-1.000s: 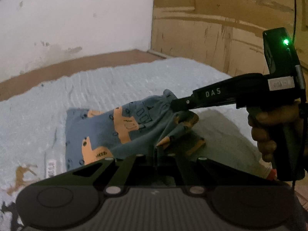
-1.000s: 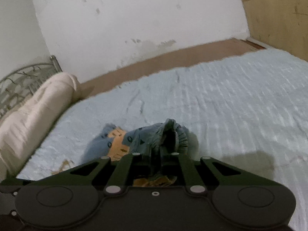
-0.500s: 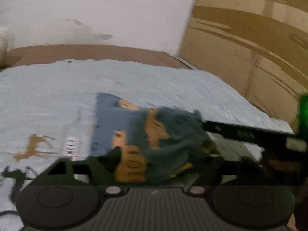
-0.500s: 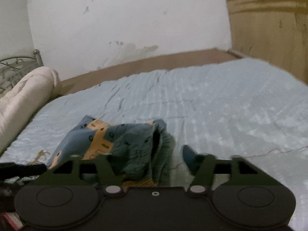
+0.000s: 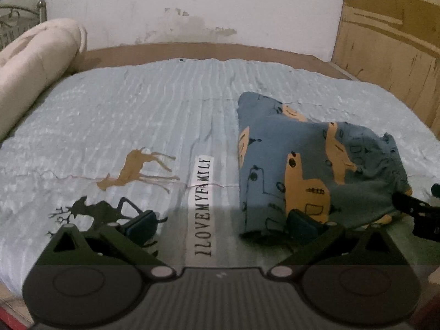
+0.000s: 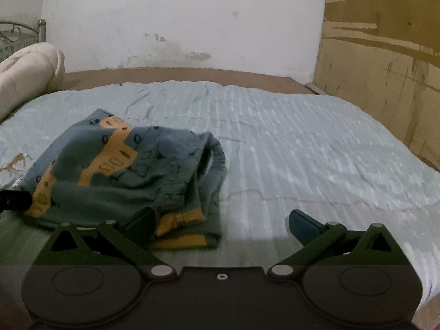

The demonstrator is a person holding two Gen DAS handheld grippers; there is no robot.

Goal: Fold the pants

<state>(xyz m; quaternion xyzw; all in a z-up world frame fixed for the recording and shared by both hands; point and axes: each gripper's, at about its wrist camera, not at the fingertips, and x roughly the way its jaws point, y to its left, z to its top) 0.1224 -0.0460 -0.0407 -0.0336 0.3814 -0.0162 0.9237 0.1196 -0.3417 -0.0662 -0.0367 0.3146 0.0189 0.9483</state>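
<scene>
The blue pants with orange vehicle prints lie folded in a loose bundle on the light blue bedspread. In the right wrist view the pants sit left of centre, waistband opening toward the right. My left gripper is open and empty, its right finger at the pants' near edge. My right gripper is open and empty, its left finger in front of the pants' near edge. The tip of the right gripper shows at the right edge of the left wrist view.
A rolled cream quilt lies along the bed's left side by a metal headboard. A white wall is behind the bed and a wooden panel on the right. The bedspread carries deer prints and a text label.
Both grippers have opened and let go of the pants, which dropped onto the bed as a folded bundle. Both grippers have pulled back toward the near edge.
</scene>
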